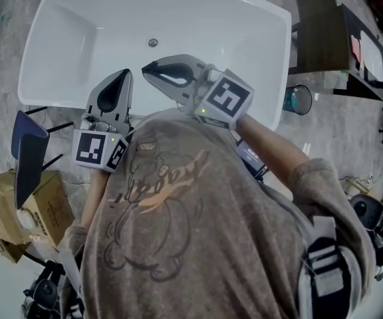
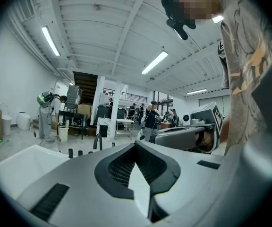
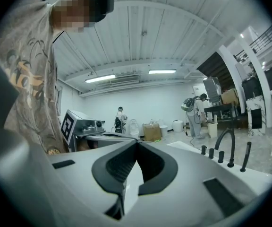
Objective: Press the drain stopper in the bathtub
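The left gripper [image 1: 123, 73] is being held clenched on nothing, and the right gripper [image 1: 146, 68] likewise. Both tips are being held over the near rim of the bathtub [image 1: 58, 18], close beside each other. The drain stopper [image 1: 153, 42] is being shown just beyond them on the tub floor, apart from both tips, with bare white basin around it.

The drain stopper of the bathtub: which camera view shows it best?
The head view. It looks down into the bathtub, and the drain stopper shows as a small round disc on its white inside. The left gripper view and the right gripper view show only its rim and the faucet, not the stopper.
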